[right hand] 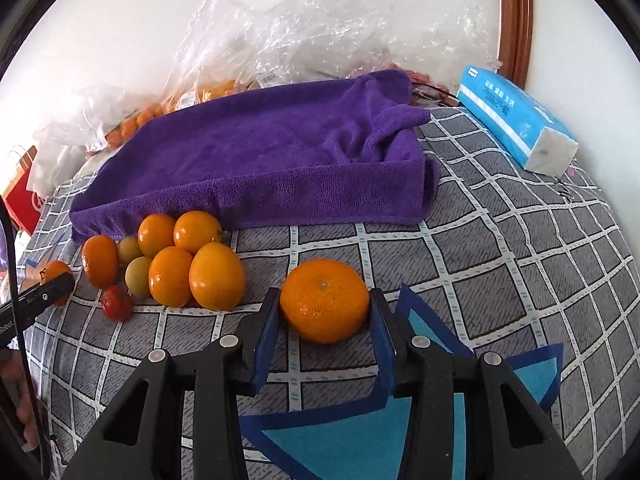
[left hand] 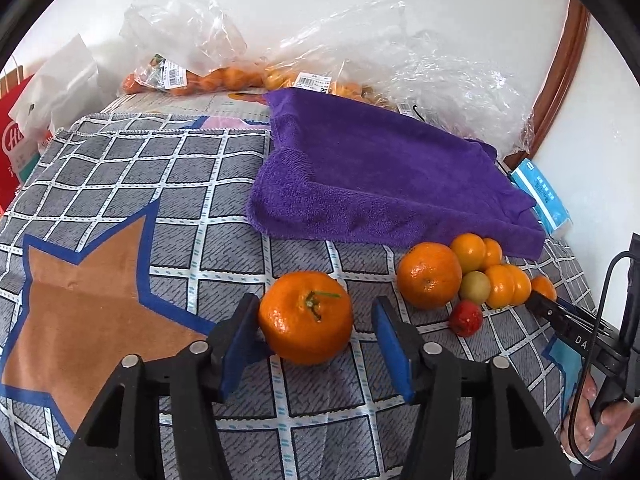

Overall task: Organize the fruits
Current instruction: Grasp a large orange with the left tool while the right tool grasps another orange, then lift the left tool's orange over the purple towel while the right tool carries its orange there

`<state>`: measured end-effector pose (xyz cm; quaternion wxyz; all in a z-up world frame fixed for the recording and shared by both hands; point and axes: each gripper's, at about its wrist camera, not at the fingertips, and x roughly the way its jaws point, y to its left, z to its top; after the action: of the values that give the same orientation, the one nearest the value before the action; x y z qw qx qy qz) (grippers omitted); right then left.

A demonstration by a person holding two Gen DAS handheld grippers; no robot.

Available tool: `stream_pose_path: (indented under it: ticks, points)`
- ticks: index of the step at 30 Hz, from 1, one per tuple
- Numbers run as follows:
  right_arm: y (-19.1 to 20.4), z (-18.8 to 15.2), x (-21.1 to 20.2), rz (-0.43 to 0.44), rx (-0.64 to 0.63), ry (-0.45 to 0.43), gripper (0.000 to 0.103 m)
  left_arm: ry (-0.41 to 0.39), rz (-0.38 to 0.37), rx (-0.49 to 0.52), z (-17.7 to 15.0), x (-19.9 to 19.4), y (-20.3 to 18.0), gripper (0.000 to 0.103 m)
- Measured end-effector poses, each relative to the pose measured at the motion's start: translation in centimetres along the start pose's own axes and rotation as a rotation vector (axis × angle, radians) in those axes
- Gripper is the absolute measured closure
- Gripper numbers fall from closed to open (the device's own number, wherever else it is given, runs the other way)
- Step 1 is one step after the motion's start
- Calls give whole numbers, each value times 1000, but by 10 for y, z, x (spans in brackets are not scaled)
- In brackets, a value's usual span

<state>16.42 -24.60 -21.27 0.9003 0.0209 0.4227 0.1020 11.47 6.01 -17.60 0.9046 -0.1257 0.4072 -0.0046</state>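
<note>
In the left wrist view a mandarin with a green stem (left hand: pixel 306 317) lies on the checked cloth between the pads of my left gripper (left hand: pixel 314 330); the left pad touches it, the right pad stands apart, so the gripper is open. In the right wrist view my right gripper (right hand: pixel 324 312) is shut on another mandarin (right hand: pixel 324 300), both pads against its sides, resting on the cloth. A heap of small oranges (right hand: pixel 182 258), greenish fruits (right hand: pixel 138 276) and a red strawberry (right hand: pixel 116 303) lies left of it; the heap also shows in the left wrist view (left hand: pixel 430 274). A purple towel (right hand: pixel 260 156) lies behind.
Clear plastic bags with small oranges (left hand: pixel 192 76) lie along the white wall. A blue tissue pack (right hand: pixel 516 118) sits at the back right. A red paper bag (left hand: pixel 14 148) stands at the left edge. A wooden frame (right hand: pixel 516 16) leans at the wall.
</note>
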Motion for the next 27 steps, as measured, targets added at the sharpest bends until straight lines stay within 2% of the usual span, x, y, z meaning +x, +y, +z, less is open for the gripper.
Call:
stream_pose_path:
  ticks: [4, 7, 9, 20, 27]
  points:
    - [4, 0, 0, -16, -20, 5, 60, 0, 5, 8, -1, 0, -2, 43]
    - [6, -1, 0, -27, -32, 3, 60, -10, -29, -22, -1, -2, 1, 46]
    - [5, -2, -2, -23, -29, -2, 61, -17, -57, -54, -2, -3, 7, 63]
    - [-5, -4, -17, 24, 16, -71, 62, -36, -70, -45, -3, -7, 6, 63]
    - [-10, -7, -24, 2, 45, -81, 62, -60, -84, -38, -4, -12, 7, 63]
